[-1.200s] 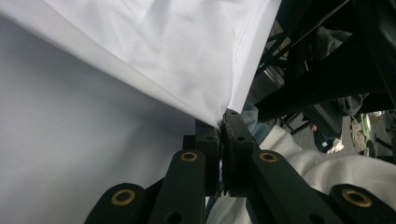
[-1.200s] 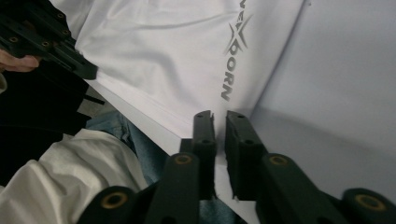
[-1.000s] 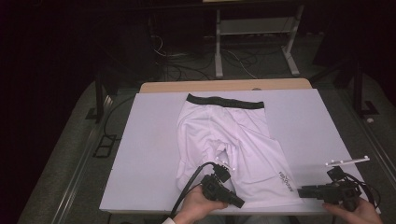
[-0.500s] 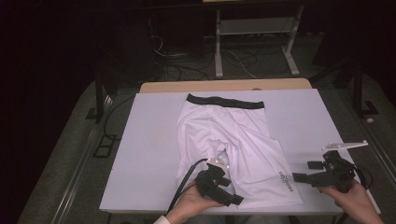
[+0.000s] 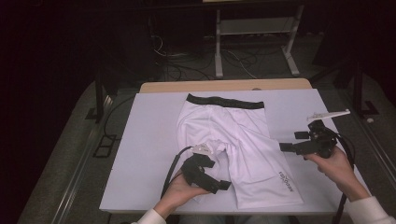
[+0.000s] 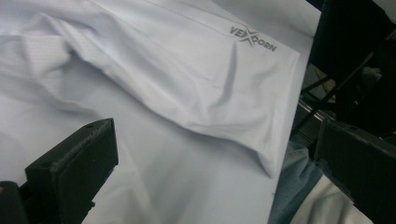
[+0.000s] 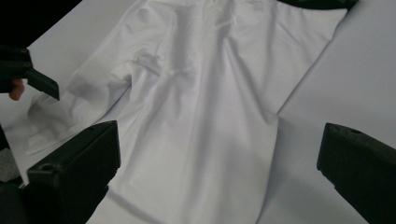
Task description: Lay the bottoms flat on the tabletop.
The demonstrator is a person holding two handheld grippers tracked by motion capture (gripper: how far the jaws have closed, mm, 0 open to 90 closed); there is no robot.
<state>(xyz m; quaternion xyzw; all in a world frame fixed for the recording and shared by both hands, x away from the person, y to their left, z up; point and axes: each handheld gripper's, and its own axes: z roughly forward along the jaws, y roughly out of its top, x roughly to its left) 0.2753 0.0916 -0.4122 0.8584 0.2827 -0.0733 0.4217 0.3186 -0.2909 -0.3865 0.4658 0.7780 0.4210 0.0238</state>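
Note:
White shorts [image 5: 233,135] with a black waistband [image 5: 224,101] lie flat on the white table cover [image 5: 149,140], waistband at the far side. One leg is bunched near the crotch. The other leg reaches the near edge and bears a grey logo [image 5: 285,179]. My left gripper [image 5: 219,184] hovers at the shorts' near left and has just been opening. It stands open over the fabric [image 6: 187,79] with nothing between the jaws. My right gripper [image 5: 294,141], raised at the right of the shorts [image 7: 210,107], has likewise just been opening and is open and empty.
The wooden table edge [image 5: 224,85] shows beyond the cover. A metal stand [image 5: 254,32] and floor cables sit behind the table. The person's jeans [image 6: 294,186] show past the near table edge. The left gripper [image 7: 28,74] appears at the right gripper view's left edge.
Both grippers have come away from the shorts' near hem and risen. The right one went farthest, toward the far right. The left one shifted left. Both pairs of jaws have opened.

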